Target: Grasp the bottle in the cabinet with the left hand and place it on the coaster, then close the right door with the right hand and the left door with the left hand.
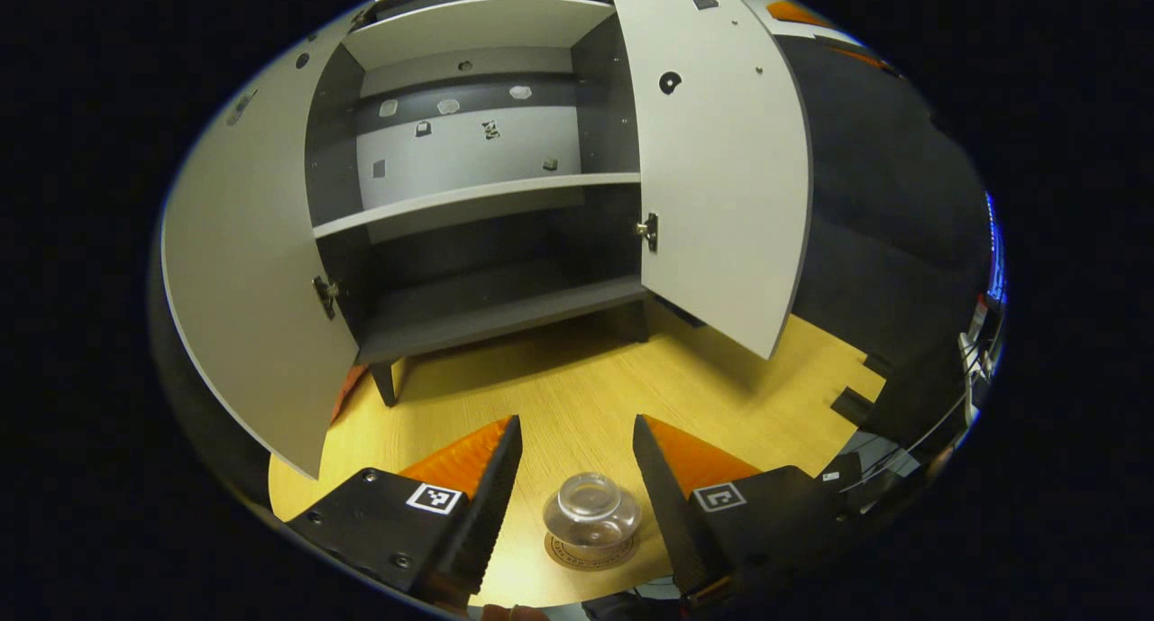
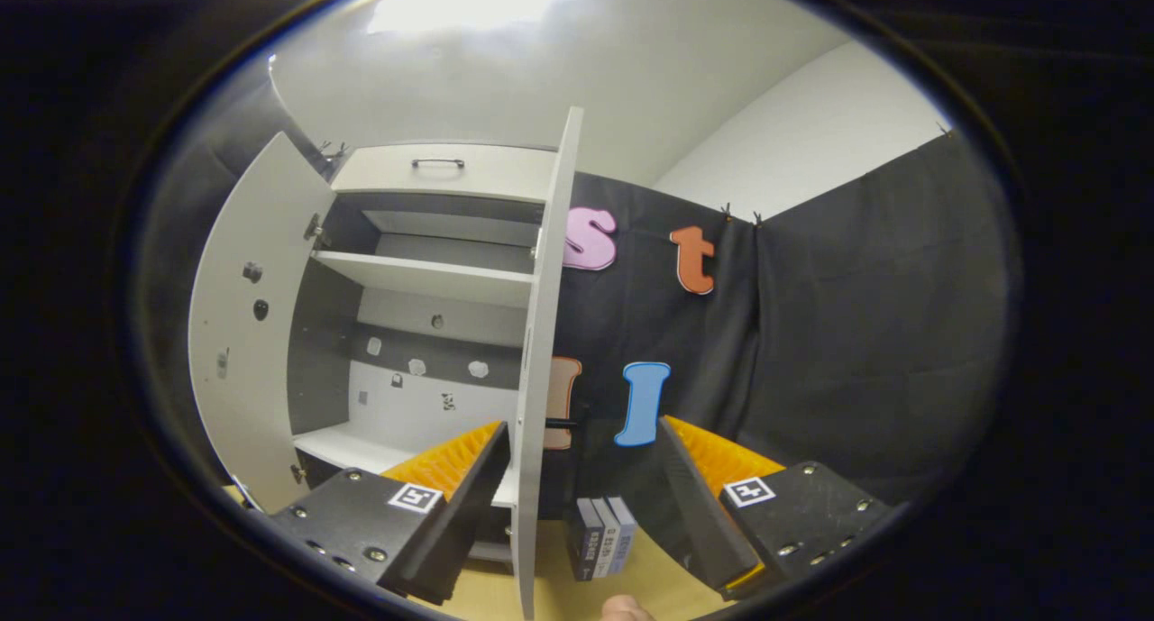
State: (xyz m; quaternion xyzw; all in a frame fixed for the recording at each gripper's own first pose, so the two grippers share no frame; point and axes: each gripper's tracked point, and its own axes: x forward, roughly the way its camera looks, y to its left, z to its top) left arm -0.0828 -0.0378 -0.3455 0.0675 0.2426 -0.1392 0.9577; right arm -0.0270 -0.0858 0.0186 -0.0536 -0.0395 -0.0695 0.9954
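Left gripper (image 1: 577, 477): fingers spread wide, touching nothing, either side of the bottle (image 1: 590, 510), which stands upright on the coaster (image 1: 590, 549) on the wooden table (image 1: 577, 396). Placing looks done. Right gripper (image 2: 581, 477): also spread, empty, straddling the near edge of the right door (image 2: 541, 333), seen edge-on. Next, probably: press a finger flat on the outer face near the free edge and swing smoothly. Cabinet (image 1: 478, 197) shelves bare; left door (image 1: 243, 269) wide open; small boxes (image 2: 599, 535) near the door's sweep.

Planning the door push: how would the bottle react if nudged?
The bottle looks clear and empty, so probably light and easily shifted. Its squat, wide body probably resists tipping. It may slide off the coaster.
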